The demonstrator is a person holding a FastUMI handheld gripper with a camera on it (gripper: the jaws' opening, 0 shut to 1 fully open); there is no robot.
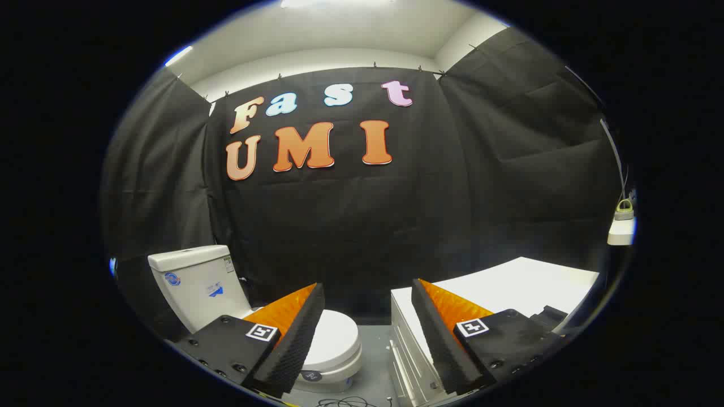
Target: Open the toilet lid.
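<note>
Your gripper (367, 328) is the nearest thing, its two fingers spread wide apart with nothing between them and nothing touching either one. Beyond and below the left finger, at about seven o'clock from the gap, sits the toilet (334, 350); its lid (334, 339) lies flat and closed on the bowl, partly hidden behind that finger, with the tank (195, 282) standing behind it at nine o'clock. A white cabinet (509, 282) runs off at four o'clock, close beside the bowl across a strip of grey floor.

You are, by my reading, at the approach: nothing is gripped yet. Swing toward seven o'clock and come down low, so one finger can slip under the lid's front lip (the edge farthest from the tank). Keep the fingers open until they straddle that lip, then close and lift in an arc toward the tank.
</note>
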